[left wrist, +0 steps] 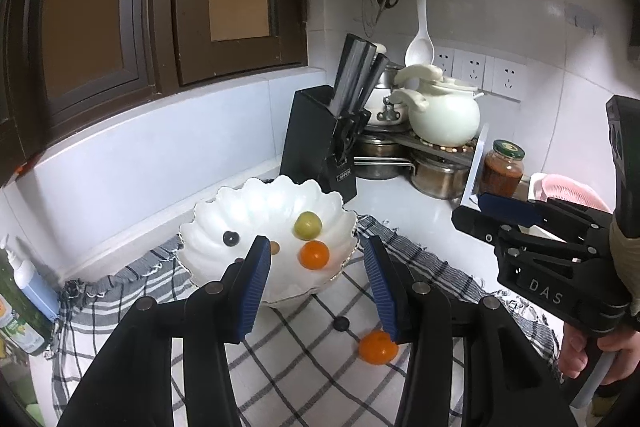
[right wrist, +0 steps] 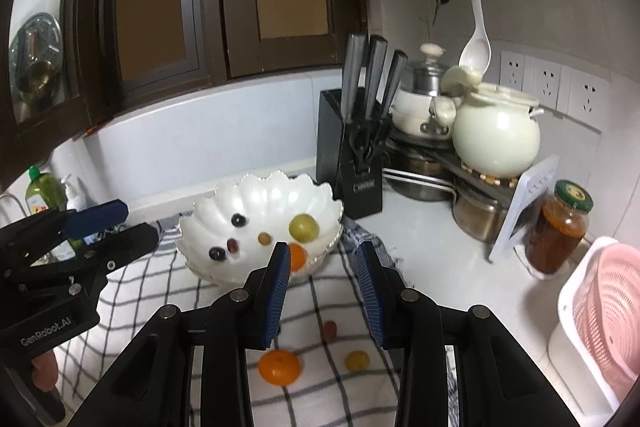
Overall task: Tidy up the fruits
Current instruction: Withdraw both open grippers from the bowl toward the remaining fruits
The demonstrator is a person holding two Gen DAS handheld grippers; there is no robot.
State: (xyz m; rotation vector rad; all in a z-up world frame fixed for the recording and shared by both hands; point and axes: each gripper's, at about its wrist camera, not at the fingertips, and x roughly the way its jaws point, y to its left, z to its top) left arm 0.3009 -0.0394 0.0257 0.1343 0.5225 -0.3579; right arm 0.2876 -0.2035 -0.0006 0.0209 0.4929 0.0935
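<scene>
A white scalloped bowl (left wrist: 224, 219) (right wrist: 208, 223) stands on a checked cloth (left wrist: 304, 359) (right wrist: 320, 311). It holds a green fruit (left wrist: 308, 225) (right wrist: 304, 227), an orange (left wrist: 314, 255) (right wrist: 298, 255), dark grapes (left wrist: 231, 238) (right wrist: 239, 220) and a small tan fruit (right wrist: 264, 238). On the cloth lie another orange (left wrist: 378, 347) (right wrist: 279, 367), a dark grape (left wrist: 341, 323), a red grape (right wrist: 330, 330) and a small yellow fruit (right wrist: 357, 361). My left gripper (left wrist: 316, 247) (right wrist: 138, 219) hovers open before the bowl, nothing between its pads. My right gripper (right wrist: 322, 247) (left wrist: 470, 209) is open and holds nothing.
A black knife block (left wrist: 320, 143) (right wrist: 352, 151) stands behind the bowl. Pots and a white kettle (right wrist: 496, 139) fill the corner rack. A sauce jar (right wrist: 560, 227) and a pink colander (right wrist: 608, 307) sit at the right, bottles (right wrist: 44, 195) at the left.
</scene>
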